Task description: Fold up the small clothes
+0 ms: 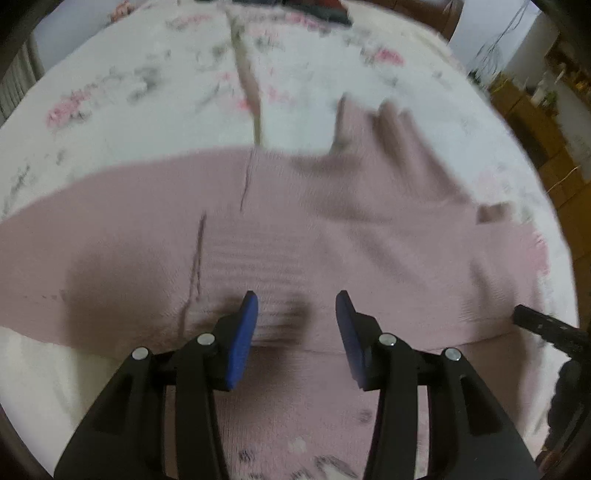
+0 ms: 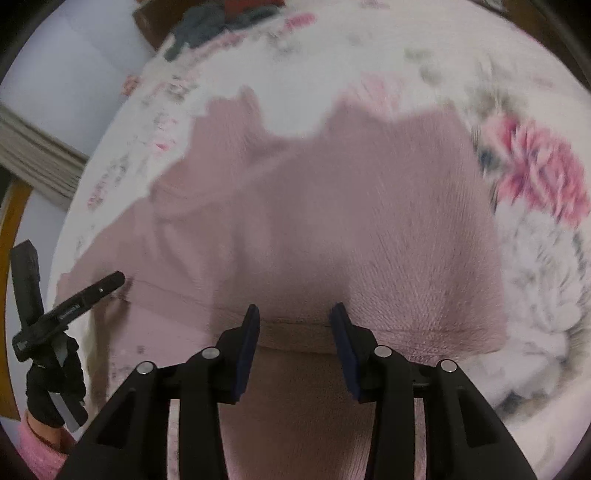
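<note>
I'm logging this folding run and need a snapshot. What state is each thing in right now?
Left gripper: open, holding nothing, above the garment.
Right gripper: open, holding nothing, at the garment's near hem.
Pink knit garment: lying on the bed, partly folded and rumpled, not gripped.
Floral bedspread: spread out under the garment.
Dark clothes pile: heaped at the bed's far edge, unfolded.

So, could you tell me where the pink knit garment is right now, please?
The pink knit garment lies spread on the floral bedspread, directly ahead of both open tongs in each wrist view.
</note>
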Available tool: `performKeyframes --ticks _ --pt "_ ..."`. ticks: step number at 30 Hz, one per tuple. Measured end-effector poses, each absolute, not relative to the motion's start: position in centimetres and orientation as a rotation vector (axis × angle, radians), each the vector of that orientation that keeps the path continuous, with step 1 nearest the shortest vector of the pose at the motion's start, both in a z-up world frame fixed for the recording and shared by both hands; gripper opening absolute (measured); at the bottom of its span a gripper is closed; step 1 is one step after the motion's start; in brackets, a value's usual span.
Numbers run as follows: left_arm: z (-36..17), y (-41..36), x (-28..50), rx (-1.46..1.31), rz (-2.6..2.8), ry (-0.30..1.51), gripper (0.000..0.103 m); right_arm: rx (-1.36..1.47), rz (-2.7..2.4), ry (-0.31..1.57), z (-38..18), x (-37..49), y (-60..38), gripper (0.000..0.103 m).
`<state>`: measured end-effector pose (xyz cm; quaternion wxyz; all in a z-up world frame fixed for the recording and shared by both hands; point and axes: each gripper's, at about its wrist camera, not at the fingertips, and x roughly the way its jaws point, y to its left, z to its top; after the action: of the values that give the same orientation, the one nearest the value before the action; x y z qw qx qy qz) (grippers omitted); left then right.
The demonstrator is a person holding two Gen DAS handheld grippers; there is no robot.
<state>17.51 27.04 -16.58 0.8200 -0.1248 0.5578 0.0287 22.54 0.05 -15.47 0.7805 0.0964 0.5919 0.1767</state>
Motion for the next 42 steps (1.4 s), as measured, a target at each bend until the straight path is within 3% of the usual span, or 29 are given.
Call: performKeyframes --ticks 3,9,14,26,35,42 --pt "-18.7 27.8 17.4 -0.3 0.054 1.205 0.044 0.239 0.386 1.273 -16.5 22.6 -0.3 0.041" --pt "-17.6 29.1 16.6 -0.373 0.036 1.196 0.044 0.224 0.371 1.282 -15.7 22.4 0.0 0.041" --pt "-14.0 33.6 12.9 -0.468 0.08 1.08 0.061 0.206 0.448 1.2 -12.0 20.0 0.7 0.057" --pt "-13.7 55.3 -0.4 -0.721 0.514 0.968 0.062 0.168 0.557 1.261 -13.7 16.0 4.6 0.06" --pt "-15.5 62.5 -1.1 -0.95 0.528 0.774 0.062 0.162 0.526 1.29 -15.8 16.0 5.4 0.06" --pt "-15.4 64.5 0.8 -0.955 0.552 0.722 0.059 0.187 0.525 1.292 -16.5 16.2 4.8 0.06"
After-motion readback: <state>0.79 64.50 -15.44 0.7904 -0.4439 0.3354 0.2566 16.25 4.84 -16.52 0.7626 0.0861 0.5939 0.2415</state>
